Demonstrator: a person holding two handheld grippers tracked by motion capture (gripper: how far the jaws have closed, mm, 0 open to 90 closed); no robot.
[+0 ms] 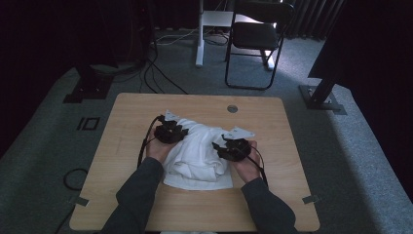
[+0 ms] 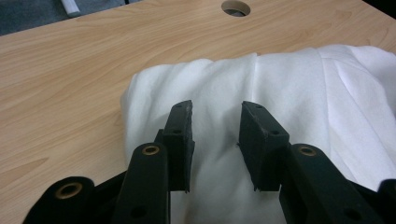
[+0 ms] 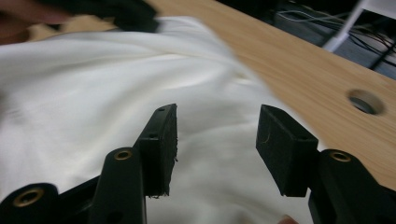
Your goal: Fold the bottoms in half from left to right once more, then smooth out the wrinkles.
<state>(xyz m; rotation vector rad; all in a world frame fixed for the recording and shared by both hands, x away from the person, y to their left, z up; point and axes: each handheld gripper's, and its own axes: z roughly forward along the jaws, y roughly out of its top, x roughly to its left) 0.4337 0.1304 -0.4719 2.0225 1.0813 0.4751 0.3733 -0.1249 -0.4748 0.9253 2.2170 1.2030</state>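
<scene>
A white cloth (image 1: pixel 197 156) lies bunched and partly folded in the middle of the wooden table (image 1: pixel 146 204). My left gripper (image 1: pixel 181 130) rests over the cloth's far left part. In the left gripper view its jaws (image 2: pixel 217 109) stand apart above the white cloth (image 2: pixel 280 79), with nothing pinched between the pads. My right gripper (image 1: pixel 216 145) hovers over the cloth's right side. In the right gripper view it (image 3: pixel 219 114) is open wide over the blurred cloth (image 3: pixel 93 84), and the other hand and gripper (image 3: pixel 130 14) show at the top left.
A round cable hole (image 1: pixel 232 108) sits in the table near its far edge, right of centre. Bare wood (image 2: pixel 70 70) surrounds the cloth. Beyond the table stand a black chair (image 1: pixel 258 34), a white desk leg (image 1: pixel 199 39) and floor cables (image 1: pixel 160 73).
</scene>
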